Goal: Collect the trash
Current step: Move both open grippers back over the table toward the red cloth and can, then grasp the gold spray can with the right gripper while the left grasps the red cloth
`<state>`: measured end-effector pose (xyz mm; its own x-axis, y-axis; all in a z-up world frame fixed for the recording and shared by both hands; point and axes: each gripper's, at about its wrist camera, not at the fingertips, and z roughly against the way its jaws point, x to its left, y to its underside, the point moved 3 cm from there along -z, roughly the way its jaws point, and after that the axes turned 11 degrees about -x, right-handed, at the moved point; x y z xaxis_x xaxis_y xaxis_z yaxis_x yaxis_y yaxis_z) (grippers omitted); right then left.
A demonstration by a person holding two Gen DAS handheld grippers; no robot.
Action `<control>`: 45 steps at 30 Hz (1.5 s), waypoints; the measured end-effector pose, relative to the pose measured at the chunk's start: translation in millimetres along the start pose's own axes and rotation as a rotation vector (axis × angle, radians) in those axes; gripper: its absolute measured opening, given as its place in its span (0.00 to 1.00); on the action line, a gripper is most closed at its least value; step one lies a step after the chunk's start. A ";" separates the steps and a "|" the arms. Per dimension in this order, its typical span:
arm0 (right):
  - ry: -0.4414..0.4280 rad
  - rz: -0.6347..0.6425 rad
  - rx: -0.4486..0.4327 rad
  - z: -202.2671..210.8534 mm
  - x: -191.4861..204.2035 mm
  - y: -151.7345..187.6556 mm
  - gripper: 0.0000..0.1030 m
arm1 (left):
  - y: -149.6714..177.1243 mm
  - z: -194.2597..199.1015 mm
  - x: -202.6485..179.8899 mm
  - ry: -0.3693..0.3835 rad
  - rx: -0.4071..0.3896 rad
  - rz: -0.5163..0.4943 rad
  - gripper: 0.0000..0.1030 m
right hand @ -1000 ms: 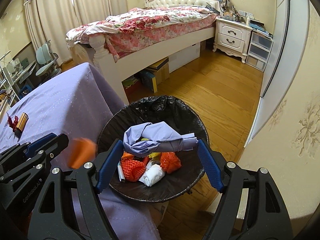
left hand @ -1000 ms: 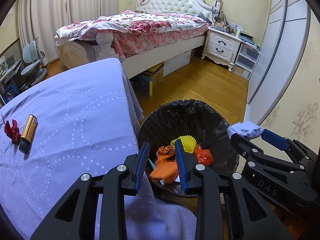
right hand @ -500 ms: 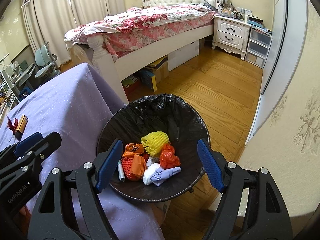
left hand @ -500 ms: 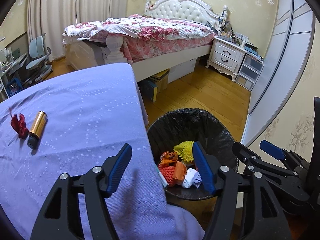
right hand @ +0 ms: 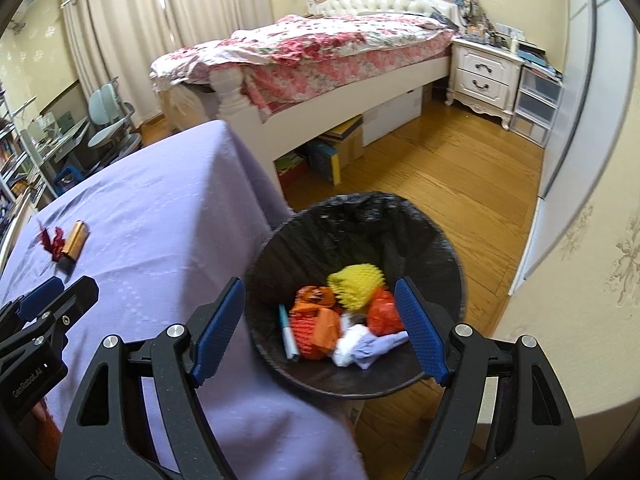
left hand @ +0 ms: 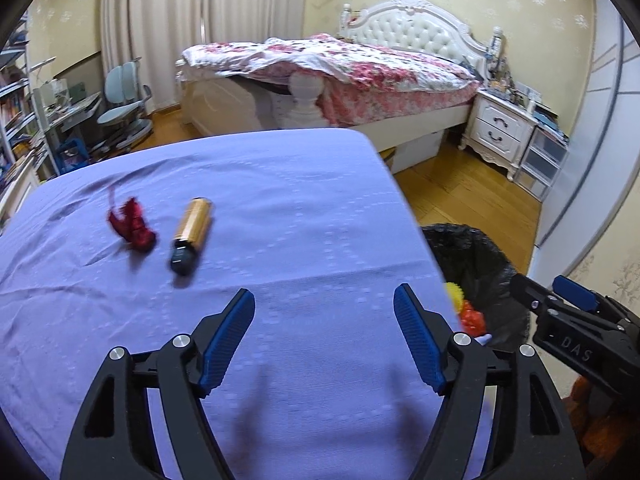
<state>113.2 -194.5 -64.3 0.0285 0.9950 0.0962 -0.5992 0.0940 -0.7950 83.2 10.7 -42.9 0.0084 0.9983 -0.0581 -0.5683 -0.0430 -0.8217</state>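
A red crumpled scrap point(left hand: 131, 225) and a gold tube with a black cap point(left hand: 190, 235) lie on the purple-covered table point(left hand: 304, 208); both also show in the right wrist view, the scrap point(right hand: 51, 241) and the tube point(right hand: 75, 242). My left gripper point(left hand: 325, 334) is open and empty above the table, short of them. My right gripper point(right hand: 320, 328) is open and empty over the black-lined trash bin point(right hand: 448, 252), which holds orange, yellow and white trash, a lilac wad point(right hand: 376, 346) and a pen. The bin point(left hand: 476, 256) shows at the table's right edge.
A bed with a floral quilt point(left hand: 360, 64) stands behind the table. A white nightstand point(left hand: 500, 128) and plastic drawers are at the right. A desk and blue chair point(left hand: 122, 108) are at the left. Boxes point(right hand: 340, 148) sit under the bed on the wooden floor.
My right gripper let the lilac wad fall into the bin. My left gripper opened, dropped an orange piece into the bin, and swung left over the table.
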 end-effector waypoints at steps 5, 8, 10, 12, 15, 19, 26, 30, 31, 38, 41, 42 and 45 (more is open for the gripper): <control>-0.060 0.047 0.011 -1.5 42.1 -1.5 0.73 | 2.8 6.4 37.8 -0.066 -0.002 0.031 0.70; -0.086 0.065 0.018 -2.6 57.7 -0.1 0.73 | 4.0 8.9 61.1 -0.114 -0.008 0.038 0.70; -0.119 0.082 0.032 -5.1 78.2 2.1 0.73 | 6.4 10.4 77.5 -0.143 -0.008 0.046 0.70; -0.142 0.100 0.042 -6.6 95.8 3.5 0.73 | 8.6 10.8 94.2 -0.174 -0.003 0.059 0.70; -0.168 0.123 0.051 -9.2 120.2 4.1 0.73 | 11.5 11.1 115.3 -0.206 0.007 0.082 0.70; -0.194 0.143 0.059 -12.7 147.5 5.7 0.73 | 15.2 13.0 139.9 -0.247 0.015 0.109 0.70; -0.242 0.175 0.068 -22.6 198.5 3.7 0.73 | 20.8 19.3 174.6 -0.302 0.018 0.130 0.70; -0.255 0.186 0.070 -30.6 223.3 -0.6 0.73 | 22.0 18.6 190.6 -0.318 0.025 0.148 0.70; -0.255 0.189 0.071 -31.7 226.6 -1.2 0.73 | 22.2 17.7 193.7 -0.321 0.026 0.151 0.70; -0.253 0.220 0.087 -47.4 257.2 -3.3 0.73 | 23.3 14.6 204.8 -0.317 0.032 0.178 0.71; -0.250 0.229 0.101 -52.9 264.7 -2.5 0.66 | 21.9 11.8 203.6 -0.312 0.031 0.170 0.72; -0.249 0.232 0.105 -55.3 267.0 -2.7 0.63 | 21.2 10.9 202.9 -0.311 0.031 0.167 0.72; -0.244 0.242 0.109 -59.4 269.5 -1.8 0.52 | 18.8 7.4 202.1 -0.306 0.032 0.167 0.72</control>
<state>169.5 75.6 -72.5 -0.3089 0.9490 0.0634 -0.6473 -0.1609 -0.7451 68.2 211.9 -65.9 -0.3312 0.9435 -0.0135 -0.5665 -0.2102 -0.7968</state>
